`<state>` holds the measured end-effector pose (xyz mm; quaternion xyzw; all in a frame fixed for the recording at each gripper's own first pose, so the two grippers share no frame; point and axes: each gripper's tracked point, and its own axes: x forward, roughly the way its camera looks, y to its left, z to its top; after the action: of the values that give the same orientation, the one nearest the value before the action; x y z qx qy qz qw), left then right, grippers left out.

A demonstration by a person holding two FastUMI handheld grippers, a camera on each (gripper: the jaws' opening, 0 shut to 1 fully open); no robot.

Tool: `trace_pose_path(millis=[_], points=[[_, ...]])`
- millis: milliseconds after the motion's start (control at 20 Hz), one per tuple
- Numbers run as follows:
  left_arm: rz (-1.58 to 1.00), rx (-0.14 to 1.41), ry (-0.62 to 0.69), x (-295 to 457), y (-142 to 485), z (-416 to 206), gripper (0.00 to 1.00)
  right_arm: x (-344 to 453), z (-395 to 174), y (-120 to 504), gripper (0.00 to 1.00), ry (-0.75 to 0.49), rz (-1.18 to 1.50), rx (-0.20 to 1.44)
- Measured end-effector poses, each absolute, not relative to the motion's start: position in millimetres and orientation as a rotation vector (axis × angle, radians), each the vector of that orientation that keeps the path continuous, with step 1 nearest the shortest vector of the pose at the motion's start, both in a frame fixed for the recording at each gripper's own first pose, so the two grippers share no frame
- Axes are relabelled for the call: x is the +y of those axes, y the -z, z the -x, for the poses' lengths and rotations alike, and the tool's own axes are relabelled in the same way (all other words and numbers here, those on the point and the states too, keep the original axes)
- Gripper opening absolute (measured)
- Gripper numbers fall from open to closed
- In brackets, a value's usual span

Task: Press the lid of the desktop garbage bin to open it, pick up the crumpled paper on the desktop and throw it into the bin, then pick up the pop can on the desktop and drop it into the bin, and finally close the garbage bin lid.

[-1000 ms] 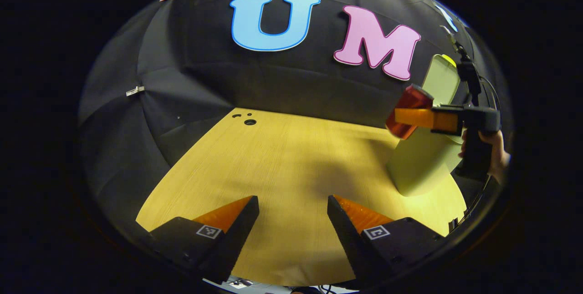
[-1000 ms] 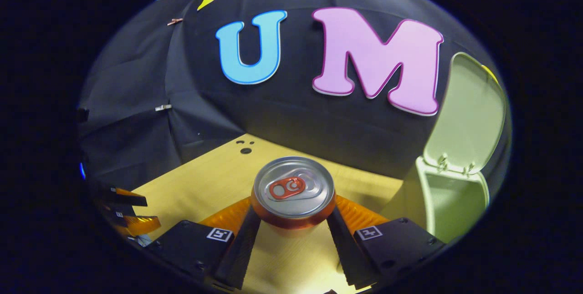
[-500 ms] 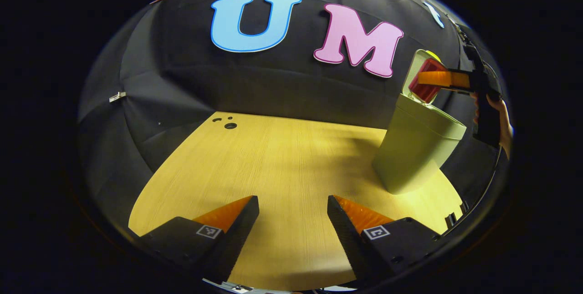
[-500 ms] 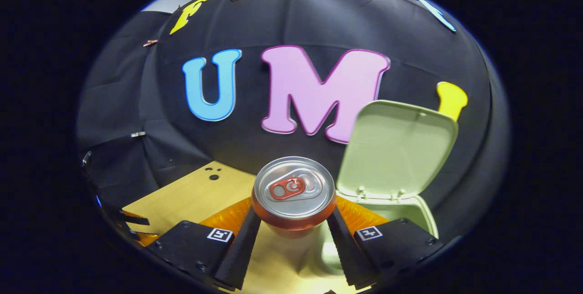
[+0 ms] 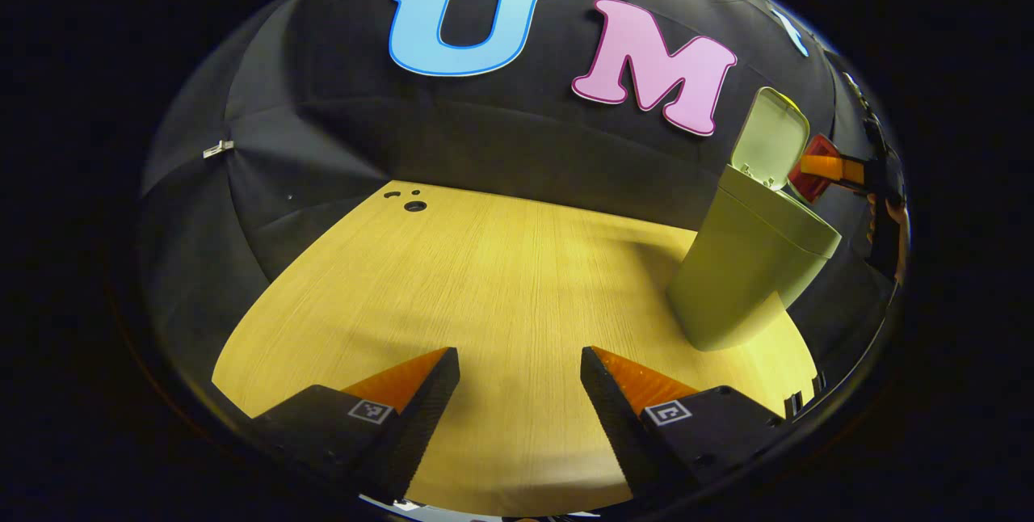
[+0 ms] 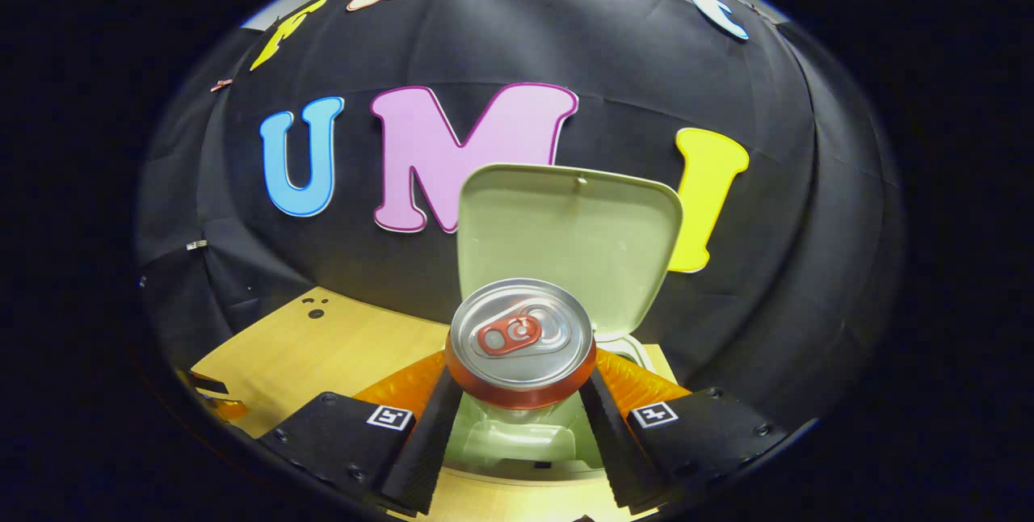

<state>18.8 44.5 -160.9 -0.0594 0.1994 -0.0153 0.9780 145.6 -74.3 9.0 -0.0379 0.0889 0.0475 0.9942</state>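
Note:
My right gripper (image 6: 521,393) is shut on a red pop can (image 6: 521,336), silver top toward the camera. Below and behind the can stands the pale green bin (image 6: 525,441) with its lid (image 6: 565,231) raised upright; the can hangs over the bin's open mouth. In the left gripper view the bin (image 5: 747,271) stands at the table's right, lid (image 5: 767,138) up, with the can (image 5: 810,169) held by the right gripper (image 5: 824,170) just above its far rim. My left gripper (image 5: 519,380) is open over bare wooden table, well left of the bin.
The wooden table (image 5: 485,279) runs back to the black cloth wall, with small holes (image 5: 414,205) near its far left corner. A hand (image 5: 895,219) holds the right gripper at the far right edge.
The right gripper carried the can up and to the right, from beside the bin to over its open mouth. The left gripper stayed open and hardly shifted.

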Motion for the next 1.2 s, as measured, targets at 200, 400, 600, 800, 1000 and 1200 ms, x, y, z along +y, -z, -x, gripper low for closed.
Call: trace_pose_path(millis=[200, 400, 600, 800, 1000, 1200], points=[[0.109, 0.409, 0.000, 38.3, 160.9, -16.9, 0.97, -84.6, -153.7, 11.7, 0.82, -0.103, 0.055, 0.214], [0.102, 0.447, -0.052, 35.7, 171.3, -9.1, 0.97, -87.8, -161.5, 27.5, 0.84, -0.135, 0.037, 0.232], [0.100, 0.487, -0.068, 22.1, 178.1, 5.0, 0.97, -86.4, -164.2, 36.0, 0.92, -0.160, -0.001, 0.244], [0.071, 0.468, -0.030, 10.9, 173.3, 11.6, 0.97, -86.0, -159.9, 22.7, 0.96, -0.151, 0.020, 0.218], [0.025, 0.416, 0.031, 3.9, 157.3, 16.8, 0.97, -76.8, -149.9, -27.3, 0.96, -0.151, 0.015, 0.152], [0.016, 0.359, 0.050, 8.7, 137.6, 21.8, 0.97, -73.5, -153.1, -89.5, 0.96, -0.152, 0.041, 0.070]])
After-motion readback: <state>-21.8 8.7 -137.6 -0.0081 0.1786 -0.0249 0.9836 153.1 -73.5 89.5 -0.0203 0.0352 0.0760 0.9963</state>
